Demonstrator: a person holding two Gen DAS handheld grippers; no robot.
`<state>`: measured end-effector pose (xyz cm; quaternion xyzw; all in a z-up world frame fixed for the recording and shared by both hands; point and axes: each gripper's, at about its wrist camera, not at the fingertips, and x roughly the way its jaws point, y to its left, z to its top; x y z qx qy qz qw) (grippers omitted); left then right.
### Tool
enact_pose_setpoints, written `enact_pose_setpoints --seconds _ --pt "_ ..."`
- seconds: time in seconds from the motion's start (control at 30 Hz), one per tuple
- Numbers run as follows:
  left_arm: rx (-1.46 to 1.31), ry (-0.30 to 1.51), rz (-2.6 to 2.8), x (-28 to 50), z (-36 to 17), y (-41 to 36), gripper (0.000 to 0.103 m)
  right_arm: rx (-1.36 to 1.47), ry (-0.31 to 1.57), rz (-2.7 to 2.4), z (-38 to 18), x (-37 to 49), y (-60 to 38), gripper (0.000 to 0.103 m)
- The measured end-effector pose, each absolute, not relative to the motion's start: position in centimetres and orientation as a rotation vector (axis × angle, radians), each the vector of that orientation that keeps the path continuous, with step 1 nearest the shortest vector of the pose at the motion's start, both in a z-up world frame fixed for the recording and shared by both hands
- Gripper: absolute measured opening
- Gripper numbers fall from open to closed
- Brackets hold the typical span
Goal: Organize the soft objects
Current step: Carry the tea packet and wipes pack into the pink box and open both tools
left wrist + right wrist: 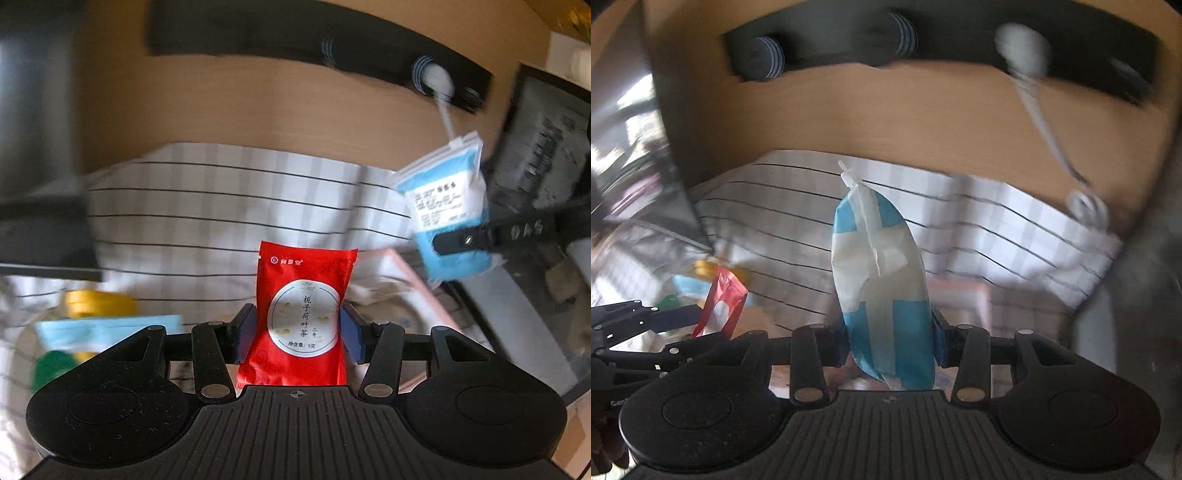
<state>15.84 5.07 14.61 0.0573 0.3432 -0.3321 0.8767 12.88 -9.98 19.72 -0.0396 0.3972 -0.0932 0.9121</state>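
My left gripper [297, 334] is shut on a red tea sachet [303, 314] with a round white label, held upright above the striped cloth [221, 206]. My right gripper [890, 338] is shut on a blue and white soft packet [882, 288], held upright. The same packet shows in the left wrist view [445, 206] at the right, pinched by the right gripper's finger [461, 242]. The red sachet shows in the right wrist view [720, 308] at the left, with the left gripper behind it. Both views are blurred.
A black hook rail [314, 44] with a white hanging cord [439, 96] is on the wooden board behind. Yellow [98, 302], light blue [110, 330] and green [51, 369] items lie at lower left. A pink-edged box [406, 280] sits right of the sachet. A dark frame [546, 147] stands at right.
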Motion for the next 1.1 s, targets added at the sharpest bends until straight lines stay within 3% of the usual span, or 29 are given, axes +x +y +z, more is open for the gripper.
enact_pose_setpoints --seconds 0.2,0.3,0.4,0.5,0.7,0.87,1.1 --pt "0.014 0.802 -0.805 16.8 12.1 -0.9 0.055 -0.019 0.778 -0.281 18.2 9.4 -13.6 0.041" --pt "-0.102 0.870 -0.914 18.3 9.7 -4.1 0.060 -0.029 0.766 -0.326 17.5 8.6 -14.7 0.041" --pt "-0.010 0.985 -0.838 19.4 6.4 -7.3 0.062 -0.046 0.767 -0.347 17.1 8.2 -15.0 0.041" --pt "0.067 0.955 -0.762 19.3 5.1 -7.8 0.064 -0.088 0.756 -0.335 16.8 8.2 -14.4 0.041" --pt "-0.130 0.823 -0.791 19.4 8.1 -4.0 0.064 -0.186 0.760 -0.313 14.4 10.3 -12.7 0.042" --pt "0.047 0.890 -0.837 19.5 8.2 -5.3 0.065 -0.298 0.722 -0.377 13.2 11.6 -11.5 0.042" --pt "0.235 0.826 -0.881 16.3 4.4 -7.6 0.067 -0.108 0.724 -0.285 15.5 11.1 -12.5 0.041"
